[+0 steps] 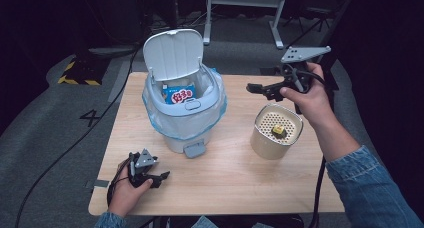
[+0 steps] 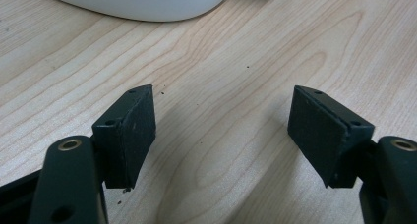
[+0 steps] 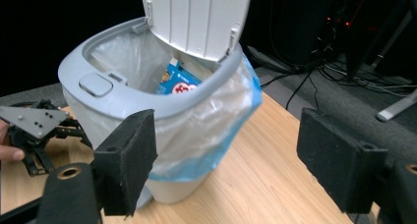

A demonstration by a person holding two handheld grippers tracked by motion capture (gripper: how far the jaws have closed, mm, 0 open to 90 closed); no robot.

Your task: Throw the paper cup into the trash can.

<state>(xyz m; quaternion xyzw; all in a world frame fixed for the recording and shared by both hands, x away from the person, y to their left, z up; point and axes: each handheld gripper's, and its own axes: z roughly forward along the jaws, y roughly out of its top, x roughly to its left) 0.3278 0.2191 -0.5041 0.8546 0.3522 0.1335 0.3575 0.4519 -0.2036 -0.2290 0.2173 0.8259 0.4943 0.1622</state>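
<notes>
White pedal bin (image 1: 182, 110) mid-table, lid up, blue packet (image 1: 178, 95) inside liner. Left gripper (image 1: 159, 178) low on tabletop (image 1: 225, 183) nr front edge, jaws spread, empty. Right gripper (image 1: 256, 88) raised beside bin, jaws spread, empty. Beige perforated container (image 1: 276, 131) below it.

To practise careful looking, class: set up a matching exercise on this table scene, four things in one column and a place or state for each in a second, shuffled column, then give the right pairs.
Things:
1. bin lid
2. blue packet
3. yellow block
4. left gripper

Places or states:
A. on top of the beige holed container
B. low over the table, jaws open
C. tipped up, open
D. inside the bin

Pairs: 1-C, 2-D, 3-A, 4-B
</notes>
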